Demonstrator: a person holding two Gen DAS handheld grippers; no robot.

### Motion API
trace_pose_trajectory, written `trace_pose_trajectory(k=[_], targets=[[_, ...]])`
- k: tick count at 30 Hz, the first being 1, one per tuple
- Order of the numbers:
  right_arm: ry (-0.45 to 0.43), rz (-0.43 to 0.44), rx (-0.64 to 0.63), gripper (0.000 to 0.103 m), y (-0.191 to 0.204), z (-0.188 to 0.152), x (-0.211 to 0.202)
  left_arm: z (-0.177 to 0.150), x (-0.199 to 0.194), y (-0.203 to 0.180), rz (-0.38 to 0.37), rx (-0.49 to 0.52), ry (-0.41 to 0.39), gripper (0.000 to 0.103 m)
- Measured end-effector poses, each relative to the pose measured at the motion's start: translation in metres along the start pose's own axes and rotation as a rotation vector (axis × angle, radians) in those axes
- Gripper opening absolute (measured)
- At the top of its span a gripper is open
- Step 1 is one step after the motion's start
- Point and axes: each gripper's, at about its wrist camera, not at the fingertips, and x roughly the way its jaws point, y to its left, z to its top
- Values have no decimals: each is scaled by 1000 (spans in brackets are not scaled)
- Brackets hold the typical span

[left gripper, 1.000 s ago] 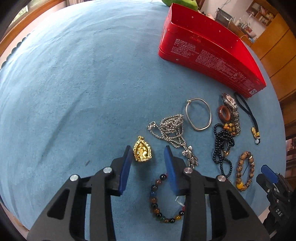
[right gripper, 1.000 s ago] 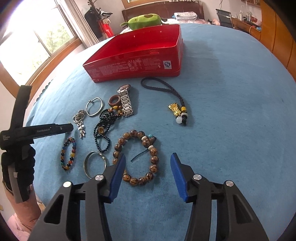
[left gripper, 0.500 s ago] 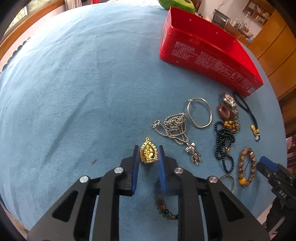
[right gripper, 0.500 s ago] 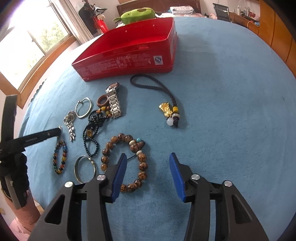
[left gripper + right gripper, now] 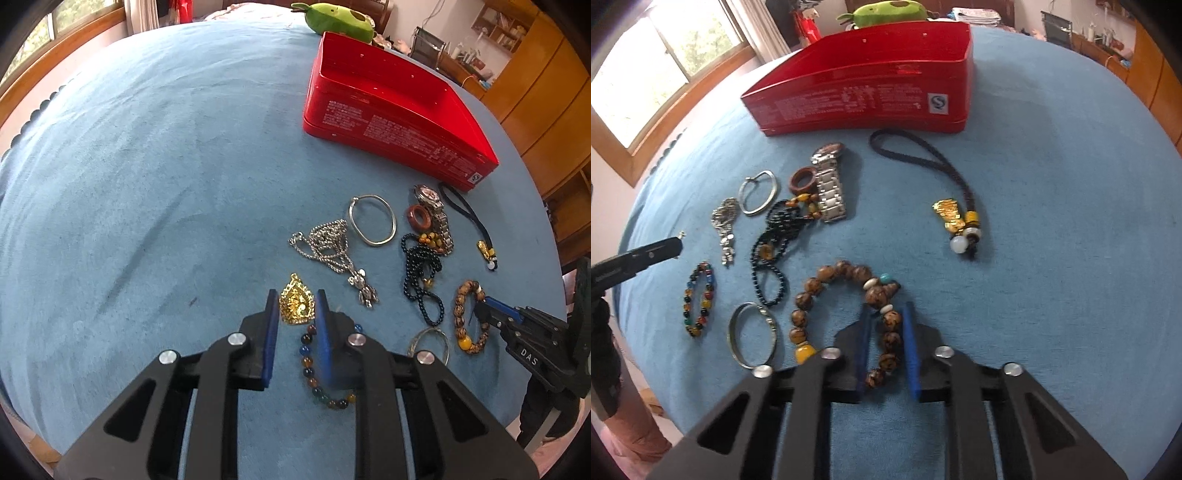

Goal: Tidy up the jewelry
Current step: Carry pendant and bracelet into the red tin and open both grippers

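My left gripper (image 5: 296, 295) is shut on a gold pendant (image 5: 295, 308), held a little above the blue cloth; in the right wrist view the left gripper (image 5: 677, 245) reaches in from the left. My right gripper (image 5: 886, 308) points down at a brown wooden bead bracelet (image 5: 812, 286). Its jaws are closing, and the bracelet's right-hand run of beads is pinched between the blue pads. The left wrist view shows that bracelet (image 5: 461, 306) with the right gripper (image 5: 484, 304) on it. An open red tin (image 5: 388, 122) stands at the back, and nothing shows inside it.
Loose on the cloth lie a silver chain (image 5: 328, 247), a silver bangle (image 5: 373, 219), a watch (image 5: 829, 184), a brown ring (image 5: 803, 181), black beads (image 5: 772, 251), a coloured bead bracelet (image 5: 698, 306), a metal bangle (image 5: 751, 336) and a corded gold charm (image 5: 955, 218). A green plush (image 5: 336, 18) sits behind the tin.
The left gripper closed on the gold pendant and rose a little with it. The right gripper's jaws narrowed from wide apart onto the right side of the wooden bracelet.
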Motion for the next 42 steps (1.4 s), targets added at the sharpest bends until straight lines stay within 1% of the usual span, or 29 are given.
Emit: trace_pose_trajectory(k=[1, 5, 11, 17, 23, 28, 34, 37, 39, 42], targets=[[0, 6, 1, 11, -1, -1, -1, -1, -1, 0, -1, 0, -1, 18], [-9, 108, 36, 11, -6, -9, -14, -5, -8, 1, 0, -1, -14, 18], [-72, 217, 44, 11, -8, -8, -53, -5, -25, -2, -11, 6, -50, 18], [-124, 215, 28, 11, -3, 9, -76, 7, -39, -11, -19, 25, -85, 18], [-175, 201, 25, 11, -5, 30, -94, 24, -41, -22, -14, 46, -98, 18], [-221, 205, 18, 11, -5, 57, -110, 44, -44, -33, -18, 57, -116, 18], [-291, 209, 23, 11, -6, 106, -118, 87, -49, -59, -12, 84, -168, 18], [-327, 199, 39, 11, -8, 137, -112, 114, -44, -73, -33, 91, -184, 18], [-335, 208, 50, 11, -11, 155, -103, 133, -34, -82, -47, 94, -180, 18], [-349, 194, 66, 11, -14, 182, -83, 161, -12, -90, -35, 90, -169, 18]])
